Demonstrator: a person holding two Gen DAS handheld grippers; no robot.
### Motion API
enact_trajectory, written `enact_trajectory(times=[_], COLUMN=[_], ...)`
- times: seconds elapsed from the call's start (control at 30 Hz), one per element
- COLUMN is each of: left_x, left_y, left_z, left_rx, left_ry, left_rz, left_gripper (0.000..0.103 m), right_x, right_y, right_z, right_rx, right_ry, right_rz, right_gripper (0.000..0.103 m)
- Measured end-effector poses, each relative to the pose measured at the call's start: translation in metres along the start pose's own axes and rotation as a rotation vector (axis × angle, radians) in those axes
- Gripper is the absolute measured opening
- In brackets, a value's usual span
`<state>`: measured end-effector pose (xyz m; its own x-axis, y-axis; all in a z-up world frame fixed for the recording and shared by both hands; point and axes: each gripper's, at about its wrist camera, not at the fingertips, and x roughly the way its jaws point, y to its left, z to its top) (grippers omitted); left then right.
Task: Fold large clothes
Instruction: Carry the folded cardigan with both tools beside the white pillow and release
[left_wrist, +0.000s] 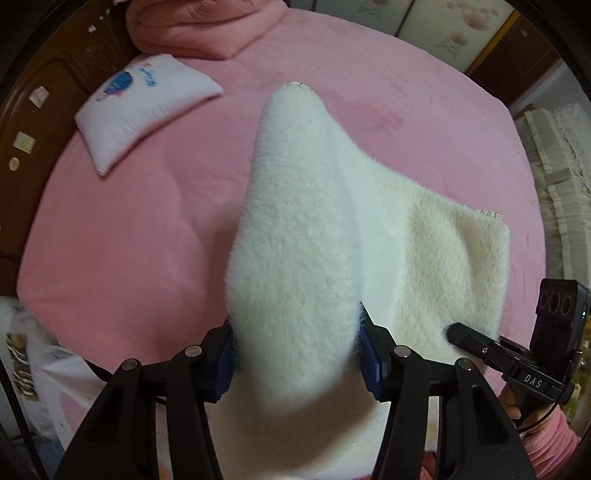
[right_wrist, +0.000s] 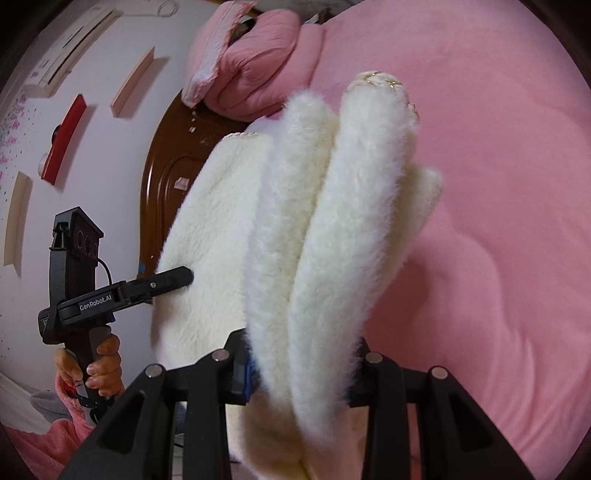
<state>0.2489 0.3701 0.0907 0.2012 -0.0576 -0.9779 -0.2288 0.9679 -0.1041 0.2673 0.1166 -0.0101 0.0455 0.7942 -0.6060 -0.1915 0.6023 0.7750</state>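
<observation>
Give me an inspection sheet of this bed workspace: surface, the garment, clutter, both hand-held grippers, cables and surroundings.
Surface: pink bedsheet, mostly smooth, some soft creases.
Job's things: white fluffy garment, held up over the bed in hanging folds; pale trim at the far edges.
Clutter: small printed pillow and folded pink quilt near the headboard.
Grippers: left hand-held gripper shut on the garment; right hand-held gripper shut on it too.
Cables: thin black lead on the left unit; another at the right unit's handle.
Surroundings: brown wooden headboard, wall shelves, floral wardrobe doors.
</observation>
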Motion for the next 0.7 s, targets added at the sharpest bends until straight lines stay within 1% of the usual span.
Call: enact_trajectory(times=[0.1, 0.17, 0.2, 0.27, 0.3, 0.37, 0.4, 0.43, 0.47, 0.5, 0.53, 0.57, 0.6, 0.67, 0.7], left_x=[-0.003, -0.002, 0.001, 0.021, 0.037, 0.087, 0.11, 0.149, 0.182, 0.216, 0.254, 0.296, 0.318, 0.316, 0.318], left_y=[0.034, 0.061, 0.077, 0.102, 0.11, 0.129, 0.139, 0.147, 0.152, 0.155, 0.155, 0.156, 0.154, 0.146, 0.144], left_z=[0.032, 0.05, 0.054, 0.072, 0.078, 0.099, 0.096, 0.1, 0.093, 0.086, 0.078, 0.07, 0.063, 0.054, 0.053], left_rx=[-0.01, -0.008, -0.011, -0.009, -0.008, -0.005, -0.009, -0.024, -0.032, -0.038, -0.044, -0.048, -0.045, -0.015, -0.008], left_ry=[-0.047, -0.083, -0.097, -0.118, -0.123, -0.131, -0.137, -0.153, -0.167, -0.159, -0.12, -0.032, -0.013, -0.119, -0.129], left_rz=[0.055, 0.087, 0.095, 0.113, 0.118, 0.12, 0.125, 0.154, 0.177, 0.202, 0.239, 0.313, 0.381, 0.406, 0.409], left_gripper=[0.054, 0.054, 0.054, 0.054, 0.054, 0.054, 0.053, 0.051, 0.048, 0.044, 0.039, 0.021, 0.019, 0.019, 0.019], right_x=[0.04, 0.068, 0.076, 0.101, 0.116, 0.15, 0.17, 0.189, 0.215, 0.237, 0.258, 0.277, 0.286, 0.284, 0.282], right_y=[0.024, 0.037, 0.037, 0.036, 0.03, 0.008, -0.008, -0.018, -0.03, -0.044, -0.065, -0.085, -0.103, -0.121, -0.121], right_z=[0.034, 0.055, 0.057, 0.067, 0.071, 0.077, 0.078, 0.077, 0.076, 0.077, 0.077, 0.076, 0.074, 0.069, 0.067], right_rx=[-0.074, -0.109, -0.12, -0.139, -0.133, -0.101, -0.092, -0.118, -0.192, -0.194, -0.137, -0.079, -0.042, -0.013, -0.032], right_ry=[0.011, 0.002, -0.001, -0.017, -0.028, -0.048, -0.06, -0.068, -0.065, -0.055, -0.034, -0.008, -0.034, -0.072, -0.072], right_rz=[0.022, 0.035, 0.037, 0.04, 0.045, 0.037, 0.015, -0.029, -0.128, -0.185, -0.233, -0.305, -0.367, -0.314, -0.322], right_gripper=[0.033, 0.033, 0.033, 0.033, 0.033, 0.033, 0.033, 0.033, 0.033, 0.033, 0.033, 0.033, 0.034, 0.036, 0.037])
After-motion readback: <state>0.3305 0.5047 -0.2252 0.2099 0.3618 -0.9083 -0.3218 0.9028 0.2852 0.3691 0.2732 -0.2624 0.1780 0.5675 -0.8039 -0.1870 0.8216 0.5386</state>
